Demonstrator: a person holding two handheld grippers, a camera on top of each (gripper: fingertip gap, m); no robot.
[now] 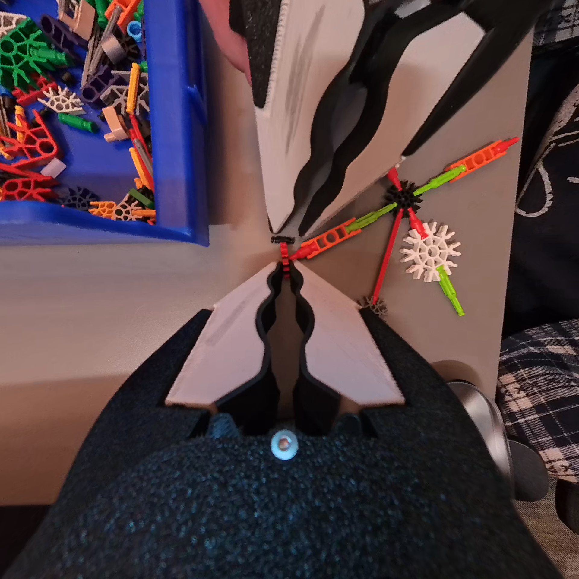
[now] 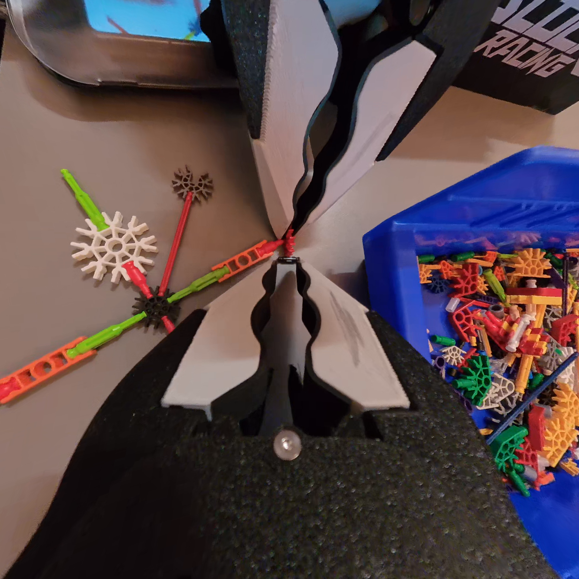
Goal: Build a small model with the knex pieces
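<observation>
My left gripper (image 1: 284, 266) is shut on a small red ridged piece (image 1: 284, 254), which sticks out past its tips. A short black piece (image 1: 282, 240) sits crosswise on the red piece's far end. My right gripper (image 2: 288, 264) faces the left one tip to tip and is shut on that black piece (image 2: 289, 260). In the right wrist view, the left gripper (image 2: 289, 232) comes in from above, holding the red piece (image 2: 289, 244). The red tip of a flat toy assembly with a black hub (image 1: 402, 195) lies right beside the red piece.
The assembly has green rods, orange connectors (image 1: 329, 239), a white snowflake connector (image 1: 430, 250) and a small grey one (image 2: 191, 183). A blue bin (image 2: 391, 266) full of loose pieces stands close by. A metal tin (image 2: 94, 62) and a black box (image 2: 517, 62) are behind. The table edge (image 1: 513, 219) is beside plaid cloth. Left and right tips are no more than a few centimetres apart.
</observation>
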